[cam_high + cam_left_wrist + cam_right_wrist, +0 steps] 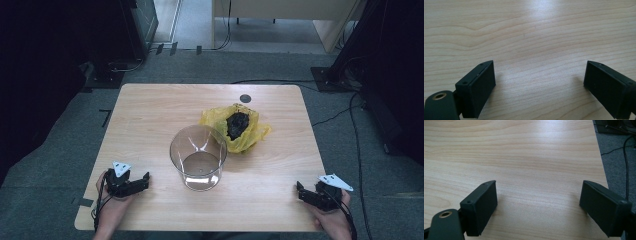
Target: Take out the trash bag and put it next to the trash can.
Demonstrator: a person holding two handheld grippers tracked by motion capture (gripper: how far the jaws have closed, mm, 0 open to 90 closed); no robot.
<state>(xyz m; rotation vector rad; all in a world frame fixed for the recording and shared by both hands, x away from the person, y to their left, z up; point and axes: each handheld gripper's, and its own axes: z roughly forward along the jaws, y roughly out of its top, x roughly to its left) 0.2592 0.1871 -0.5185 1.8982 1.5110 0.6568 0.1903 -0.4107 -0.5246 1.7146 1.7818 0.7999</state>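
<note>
Nearest, the left gripper (131, 183) and right gripper (313, 195) rest on the wooden table (150, 115), jaws spread wide and empty, each well apart from the clear plastic cup (198, 156). Between them the cup stands upright, mouth pointing up. Just behind it lies a crumpled yellow bag (252, 131) holding a dark lump (237, 124).

1. I cannot identify the dark lump (238, 124) in the yellow bag (248, 137); it is too small in the high view.
2. The clear cup (198, 156) covers the bag's near-left edge.
3. In the left gripper view, the left gripper (539, 85) has both jaws cut off by the bottom edge.
4. In the right gripper view, the right gripper (538, 203) is cropped likewise.
5. The person's forearms leave the high view at the bottom.
</note>
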